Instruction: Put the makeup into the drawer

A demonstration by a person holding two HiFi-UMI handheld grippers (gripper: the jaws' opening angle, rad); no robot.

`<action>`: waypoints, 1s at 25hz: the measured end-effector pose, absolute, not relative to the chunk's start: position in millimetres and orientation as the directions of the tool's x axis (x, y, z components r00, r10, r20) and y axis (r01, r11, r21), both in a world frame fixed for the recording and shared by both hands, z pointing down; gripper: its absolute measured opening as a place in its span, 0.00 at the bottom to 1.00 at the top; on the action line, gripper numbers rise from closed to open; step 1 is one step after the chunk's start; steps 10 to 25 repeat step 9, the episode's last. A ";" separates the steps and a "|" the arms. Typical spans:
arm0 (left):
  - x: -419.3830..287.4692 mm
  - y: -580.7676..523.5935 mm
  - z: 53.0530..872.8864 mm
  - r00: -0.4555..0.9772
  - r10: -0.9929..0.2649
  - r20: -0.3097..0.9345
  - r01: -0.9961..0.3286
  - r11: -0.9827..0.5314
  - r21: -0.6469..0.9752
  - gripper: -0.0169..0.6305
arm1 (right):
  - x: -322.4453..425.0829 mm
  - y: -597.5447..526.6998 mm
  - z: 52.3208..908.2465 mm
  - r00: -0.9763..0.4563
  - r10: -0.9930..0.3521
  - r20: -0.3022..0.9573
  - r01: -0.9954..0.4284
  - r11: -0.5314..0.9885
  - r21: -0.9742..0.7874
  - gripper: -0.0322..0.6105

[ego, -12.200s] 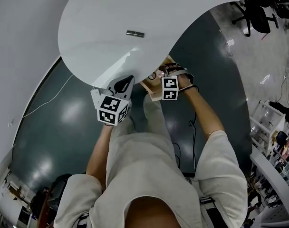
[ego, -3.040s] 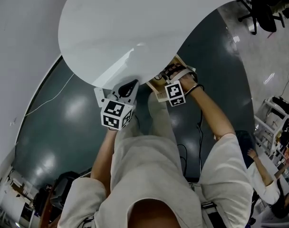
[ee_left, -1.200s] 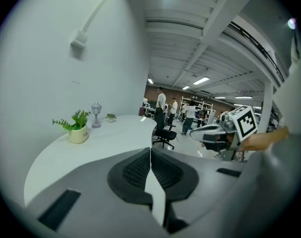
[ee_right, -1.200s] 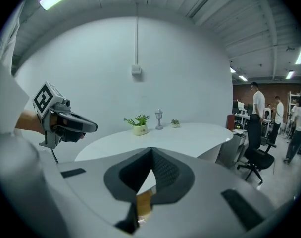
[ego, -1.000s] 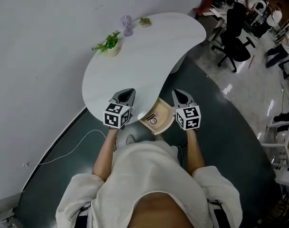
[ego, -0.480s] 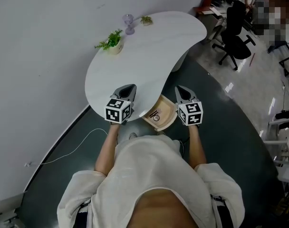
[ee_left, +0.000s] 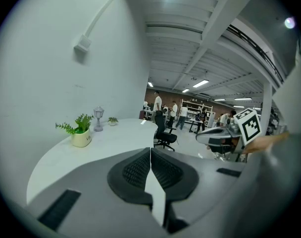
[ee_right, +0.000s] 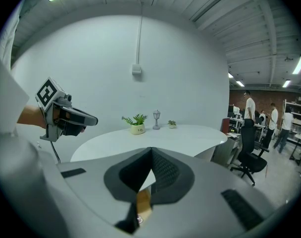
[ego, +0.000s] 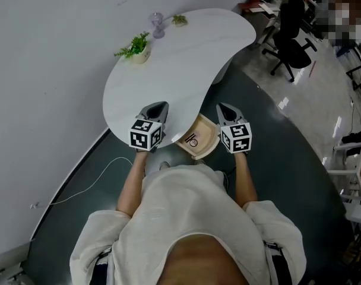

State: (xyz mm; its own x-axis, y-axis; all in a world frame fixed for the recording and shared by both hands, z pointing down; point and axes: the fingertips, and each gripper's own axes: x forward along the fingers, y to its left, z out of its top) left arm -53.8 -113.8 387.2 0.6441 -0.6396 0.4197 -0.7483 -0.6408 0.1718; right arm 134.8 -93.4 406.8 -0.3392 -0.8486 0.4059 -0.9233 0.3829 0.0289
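A wooden drawer [ego: 207,141] stands pulled out from under the white table [ego: 180,58], at its near edge. Small makeup items [ego: 192,141] lie inside it, a round one and dark sticks. My left gripper [ego: 158,106] hovers over the table edge left of the drawer, jaws shut and holding nothing [ee_left: 150,150]. My right gripper [ego: 222,108] hangs just right of the drawer, also shut and holding nothing [ee_right: 151,150]. Through the slit below its fingertips, a strip of the drawer's wood [ee_right: 143,202] shows.
A potted plant [ego: 135,48], a small purple lamp [ego: 156,22] and a tiny plant [ego: 179,19] stand at the table's far end. An office chair [ego: 290,37] is at the right. A white cable [ego: 91,183] lies on the dark floor. A wall lies to the left.
Three seconds ago the right gripper was down at the drawer and the view was close in. Now both grippers are held apart above it. Over the last second they barely moved.
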 end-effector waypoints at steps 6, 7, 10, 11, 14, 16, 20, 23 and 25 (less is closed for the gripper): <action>-51.4 -113.4 386.6 0.646 -0.634 0.424 -0.744 -0.646 0.167 0.05 | 134.1 -93.8 406.2 -0.341 -0.847 0.407 -0.922 0.385 0.029 0.05; -51.3 -113.6 386.3 0.646 -0.635 0.424 -0.744 -0.647 0.166 0.05 | 133.8 -94.4 406.6 -0.342 -0.848 0.406 -0.922 0.385 0.028 0.05; -51.1 -113.5 385.9 0.647 -0.636 0.421 -0.744 -0.648 0.164 0.05 | 133.1 -95.6 407.5 -0.343 -0.848 0.404 -0.922 0.385 0.026 0.05; -51.1 -113.5 385.9 0.647 -0.636 0.421 -0.744 -0.648 0.164 0.05 | 133.1 -95.6 407.5 -0.343 -0.848 0.404 -0.922 0.385 0.026 0.05; -51.1 -113.5 385.9 0.647 -0.636 0.421 -0.744 -0.648 0.164 0.05 | 133.1 -95.6 407.5 -0.343 -0.848 0.404 -0.922 0.385 0.026 0.05; -51.1 -113.5 385.9 0.647 -0.636 0.421 -0.744 -0.648 0.164 0.05 | 133.1 -95.6 407.5 -0.343 -0.848 0.404 -0.922 0.385 0.026 0.05; -51.1 -113.5 385.9 0.647 -0.636 0.421 -0.744 -0.648 0.164 0.05 | 133.1 -95.6 407.5 -0.343 -0.848 0.404 -0.922 0.385 0.026 0.05; -51.1 -113.5 385.9 0.647 -0.636 0.421 -0.744 -0.648 0.164 0.05 | 133.1 -95.6 407.5 -0.343 -0.848 0.404 -0.922 0.385 0.026 0.05; -51.1 -113.5 385.9 0.647 -0.636 0.421 -0.744 -0.648 0.164 0.05 | 133.1 -95.6 407.5 -0.343 -0.848 0.404 -0.922 0.385 0.026 0.05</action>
